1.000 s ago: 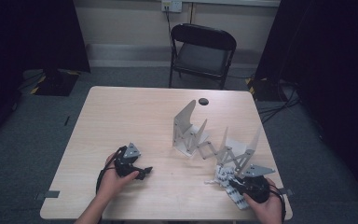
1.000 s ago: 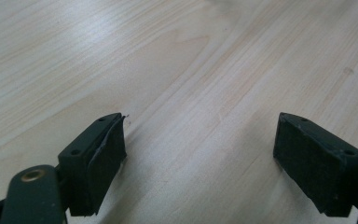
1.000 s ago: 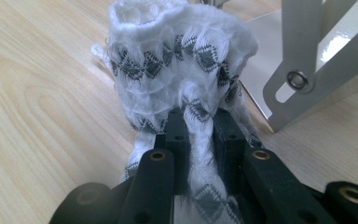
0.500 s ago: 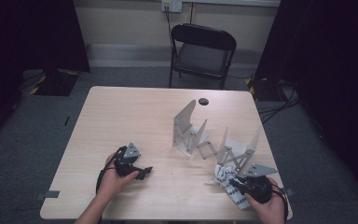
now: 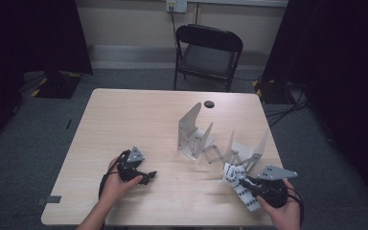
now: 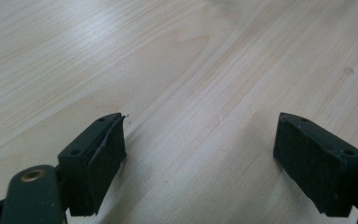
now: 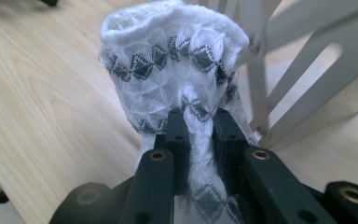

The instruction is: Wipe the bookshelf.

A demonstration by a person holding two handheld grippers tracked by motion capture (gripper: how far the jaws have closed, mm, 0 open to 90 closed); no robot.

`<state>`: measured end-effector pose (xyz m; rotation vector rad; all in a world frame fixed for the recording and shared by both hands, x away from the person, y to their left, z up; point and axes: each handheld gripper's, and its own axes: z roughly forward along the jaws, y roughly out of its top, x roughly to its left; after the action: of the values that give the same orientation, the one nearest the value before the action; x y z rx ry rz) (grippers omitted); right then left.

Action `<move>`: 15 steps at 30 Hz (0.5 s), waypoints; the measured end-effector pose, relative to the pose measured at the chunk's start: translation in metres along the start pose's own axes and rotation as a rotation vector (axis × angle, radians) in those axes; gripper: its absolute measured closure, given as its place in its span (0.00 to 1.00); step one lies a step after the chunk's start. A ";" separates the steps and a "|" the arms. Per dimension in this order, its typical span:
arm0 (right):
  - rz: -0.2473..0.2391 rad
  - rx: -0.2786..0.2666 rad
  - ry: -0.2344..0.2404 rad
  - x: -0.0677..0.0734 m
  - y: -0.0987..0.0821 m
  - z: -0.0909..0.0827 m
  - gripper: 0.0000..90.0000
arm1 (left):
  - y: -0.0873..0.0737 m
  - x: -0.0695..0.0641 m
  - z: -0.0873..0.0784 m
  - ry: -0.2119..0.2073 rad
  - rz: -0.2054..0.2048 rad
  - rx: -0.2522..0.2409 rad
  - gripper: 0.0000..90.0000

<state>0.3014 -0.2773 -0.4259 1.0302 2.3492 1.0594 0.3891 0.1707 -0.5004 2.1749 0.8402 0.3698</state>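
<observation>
Near the table's front right corner, the white sock (image 7: 177, 60) with its black diamond pattern is pinched in my right gripper (image 7: 199, 122), whose jaws are closed tight on a bunched fold of the knit. To do this well I judge I should lift slowly and keep the fabric clear of the grey folding rack (image 5: 211, 143) just beside it (its thin scissor slats could snag soft, loose yarn). My left gripper (image 6: 200, 158) rests over the bare, pale wood-grain table (image 5: 139, 115) toward the front left, jaws wide apart and empty. Beyond the far edge stands a black folding chair (image 5: 208, 52).
</observation>
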 end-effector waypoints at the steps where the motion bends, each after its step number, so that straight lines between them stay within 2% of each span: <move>1: -0.004 -0.012 -0.005 0.000 0.003 -0.004 0.88 | 0.000 0.000 0.000 0.000 0.000 0.000 0.18; 7: -0.023 -0.097 -0.042 -0.004 0.023 -0.035 0.88 | 0.000 0.000 0.000 0.000 0.000 0.000 0.18; 10: -0.016 -0.138 -0.067 -0.008 0.028 -0.048 0.88 | 0.000 0.000 0.000 -0.001 0.000 0.001 0.18; 13: -0.005 -0.154 -0.089 -0.015 0.028 -0.053 0.88 | 0.000 0.000 0.000 0.000 0.000 0.000 0.18; 15: 0.007 -0.139 -0.089 -0.017 0.025 -0.048 0.88 | 0.000 0.000 0.000 0.000 0.000 0.000 0.18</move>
<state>0.2971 -0.3025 -0.3751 1.0132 2.1705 1.1380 0.3891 0.1706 -0.5004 2.1750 0.8402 0.3701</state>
